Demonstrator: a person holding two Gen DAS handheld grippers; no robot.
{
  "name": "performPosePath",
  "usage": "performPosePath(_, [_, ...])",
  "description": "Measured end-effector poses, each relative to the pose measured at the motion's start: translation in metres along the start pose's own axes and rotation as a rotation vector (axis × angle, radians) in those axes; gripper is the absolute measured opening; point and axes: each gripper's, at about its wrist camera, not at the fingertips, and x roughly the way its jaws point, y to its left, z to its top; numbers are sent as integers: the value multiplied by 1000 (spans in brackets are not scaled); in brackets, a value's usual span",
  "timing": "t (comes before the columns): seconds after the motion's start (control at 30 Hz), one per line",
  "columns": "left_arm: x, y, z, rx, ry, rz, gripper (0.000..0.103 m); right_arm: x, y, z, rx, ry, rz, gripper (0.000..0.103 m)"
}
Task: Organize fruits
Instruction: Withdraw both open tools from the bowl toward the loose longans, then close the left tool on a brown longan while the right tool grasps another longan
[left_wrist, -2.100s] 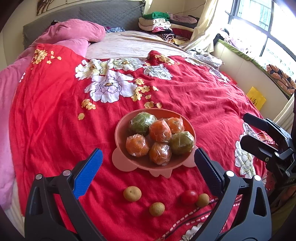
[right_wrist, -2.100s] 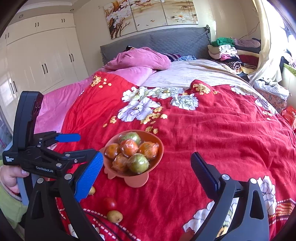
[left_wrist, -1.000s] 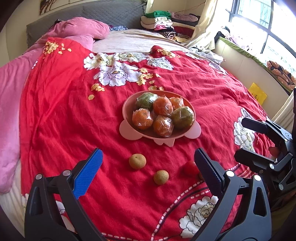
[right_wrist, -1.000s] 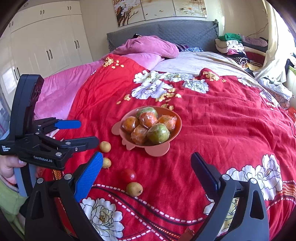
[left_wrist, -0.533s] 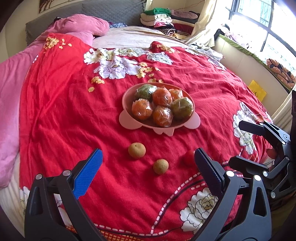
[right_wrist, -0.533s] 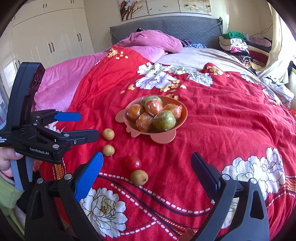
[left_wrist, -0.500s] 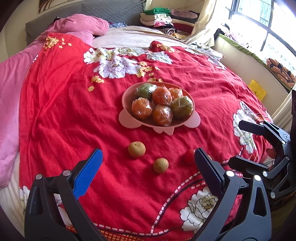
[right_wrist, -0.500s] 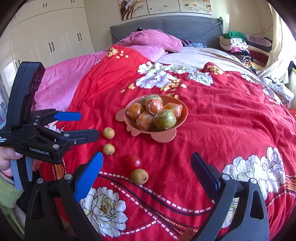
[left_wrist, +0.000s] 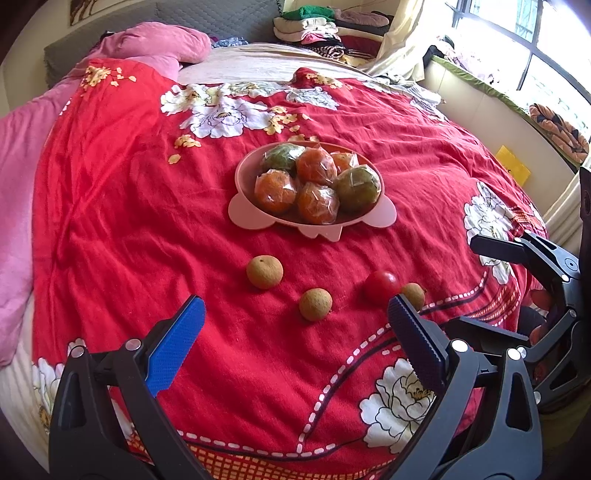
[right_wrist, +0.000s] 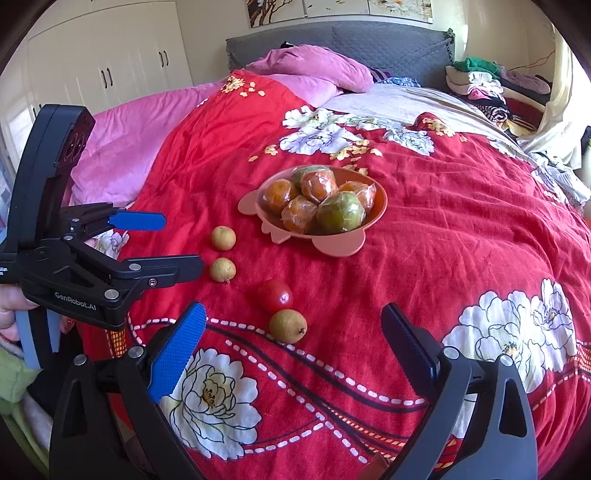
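Both claws, left claw (left_wrist: 295, 325) and right claw (right_wrist: 291, 332), hung released near the pink bowl (right_wrist: 380, 206); 4 loose fruits (right_wrist: 275, 295) waited just beside it for collection.

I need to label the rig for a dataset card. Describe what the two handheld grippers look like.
Both are black plastic two-finger clamps with silver screws. On the left gripper and the right gripper, one finger carries a textured blue pad, the other a dark ribbed one. The right wrist view shows white "GenRobot.AI" lettering on the left gripper's body and a pale blue handle. A hand grips it above a light green sleeve.
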Motion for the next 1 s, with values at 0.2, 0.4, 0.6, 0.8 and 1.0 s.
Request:
performPosePath(0.2, [3, -2, -3, 1, 6, -3, 93, 7, 3, -5, -4, 25, 4, 94])
performPosePath(0.4, [10, -2, -8, -2, 23, -19, 81, 19, 4, -10, -9, 57, 10, 77])
performPosePath(0.6, [16, 1, -8, -7, 37, -47, 65, 33, 2, -15, -2, 93, 28, 49])
performPosePath(0.8, [26, 1, -8, -5, 57, -76, 52, 45, -1, -16, 5, 96, 27, 28])
performPosePath(1.0, [36, -4, -7, 11, 72, -94, 38, 44, -5, -16, 19, 89, 44, 26])
